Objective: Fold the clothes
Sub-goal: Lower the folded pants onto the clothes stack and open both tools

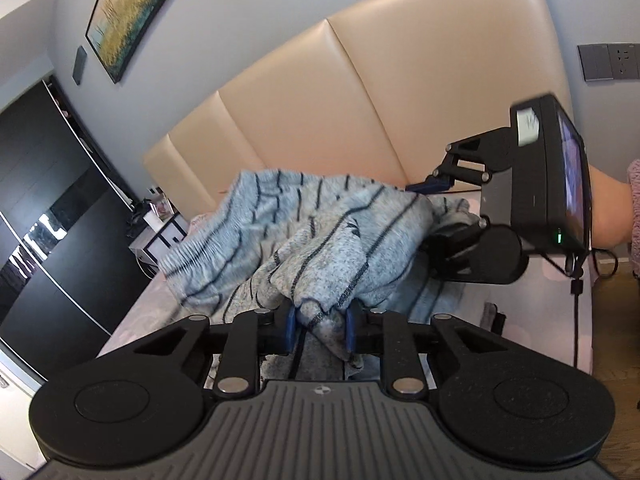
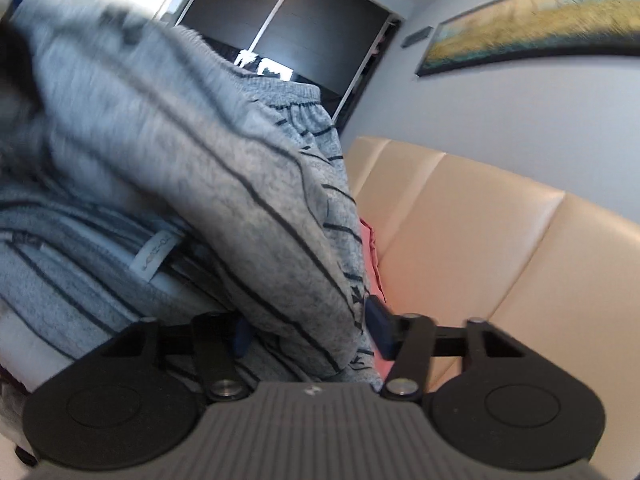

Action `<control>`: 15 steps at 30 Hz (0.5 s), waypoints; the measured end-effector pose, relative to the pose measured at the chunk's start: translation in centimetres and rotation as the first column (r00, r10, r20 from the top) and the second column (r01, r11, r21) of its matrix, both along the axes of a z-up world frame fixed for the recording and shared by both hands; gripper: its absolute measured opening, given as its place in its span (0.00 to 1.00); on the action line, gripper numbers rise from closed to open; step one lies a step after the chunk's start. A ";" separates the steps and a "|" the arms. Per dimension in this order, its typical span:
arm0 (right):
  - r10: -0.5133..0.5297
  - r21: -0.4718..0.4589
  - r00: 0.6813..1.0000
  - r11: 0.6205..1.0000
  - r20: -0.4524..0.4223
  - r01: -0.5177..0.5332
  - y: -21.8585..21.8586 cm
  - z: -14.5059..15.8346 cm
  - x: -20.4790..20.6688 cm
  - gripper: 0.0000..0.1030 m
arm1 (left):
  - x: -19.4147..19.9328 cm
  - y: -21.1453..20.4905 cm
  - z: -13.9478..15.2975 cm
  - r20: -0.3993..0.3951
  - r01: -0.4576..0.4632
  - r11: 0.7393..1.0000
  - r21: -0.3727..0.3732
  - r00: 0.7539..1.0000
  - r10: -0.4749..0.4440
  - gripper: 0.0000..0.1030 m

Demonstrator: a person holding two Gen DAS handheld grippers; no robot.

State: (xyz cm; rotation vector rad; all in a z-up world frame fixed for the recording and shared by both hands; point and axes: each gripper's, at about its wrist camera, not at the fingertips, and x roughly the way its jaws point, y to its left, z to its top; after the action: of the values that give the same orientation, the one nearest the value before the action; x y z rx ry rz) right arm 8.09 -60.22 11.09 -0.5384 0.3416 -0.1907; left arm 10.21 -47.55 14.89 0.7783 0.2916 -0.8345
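Two grippers were engaged with one garment, a grey knit garment (image 1: pixel 320 236) with thin dark stripes, held up over the bed (image 1: pixel 132 320).

Nearest in the left wrist view, the left gripper (image 1: pixel 321 326) had its blue pads brought together on a bunched corner of the fabric; the pinched fold passed between the pads and hung a short way below them. From this grip the cloth rose forward and spread away toward the headboard (image 1: pixel 360 92), with a loose flap drooping to the left.

Nearest in the right wrist view, the right gripper (image 2: pixel 310 330) was clamped on a thick fold of the same garment; one blue pad showed on each side of the cloth. A ribbed, gathered hem (image 2: pixel 296 100) lay at the far upper end of the fabric, and a sewn-in label (image 2: pixel 158 254) lay on the lower layer to the left.

Farther off in the left view, the right gripper stood forward and to the right of the left one, at the far edge of the garment. The cloth therefore ran between the two grips, slack and crumpled in the middle rather than taut. Judged from this, the coming move depended on drawing the two grips apart along that line to flatten the garment before it was laid on the bed.

Beyond, a framed painting (image 1: pixel 132 12) hung on the wall.
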 end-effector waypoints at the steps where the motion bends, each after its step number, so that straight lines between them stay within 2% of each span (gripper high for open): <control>1: 0.010 -0.076 1.000 0.997 -0.023 -0.011 0.4 0.0 0.3 0.36 | -0.1 0.2 0.1 -0.003 0.003 1.000 0.003 1.000 -0.003 0.19; 3: 0.005 -0.249 0.999 0.969 -0.034 -0.014 1.2 0.3 0.6 0.33 | -0.3 0.5 0.0 -0.008 0.012 1.000 0.009 1.000 -0.012 0.19; 6: -0.015 -0.455 1.000 0.890 0.011 0.018 1.6 1.3 0.9 0.32 | -0.4 0.6 -0.5 -0.028 0.031 1.000 0.005 0.999 -0.031 0.18; 7: -0.017 -0.537 1.000 0.844 0.006 0.017 1.5 0.8 0.9 0.32 | -0.5 0.5 -0.7 -0.034 0.036 0.999 0.005 0.999 -0.036 0.18; 9: -0.021 -0.693 1.000 0.721 -0.015 0.005 1.5 -0.6 1.0 0.31 | -0.3 0.2 -1.5 -0.044 0.043 0.999 0.013 0.998 -0.043 0.18; 10: -0.025 -0.761 0.999 0.649 -0.025 -0.003 1.4 -1.3 1.1 0.31 | -0.3 0.2 -1.8 -0.056 0.046 0.999 0.016 0.997 -0.045 0.18; 11: -0.030 -0.798 0.998 0.602 -0.053 -0.024 1.2 -2.2 1.1 0.31 | -0.2 0.1 -2.1 -0.072 0.048 0.999 0.021 0.996 -0.046 0.18; 15: -0.027 -0.770 0.987 0.630 -0.156 -0.104 0.3 -4.5 0.2 0.31 | 0.0 0.2 -3.7 -0.117 0.070 0.996 0.050 0.991 -0.064 0.18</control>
State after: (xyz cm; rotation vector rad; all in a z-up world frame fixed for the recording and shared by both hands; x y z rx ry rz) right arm 8.27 -59.90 6.56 -1.4437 0.3900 -0.2552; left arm 10.18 -47.37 11.22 0.7953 0.3935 -0.9402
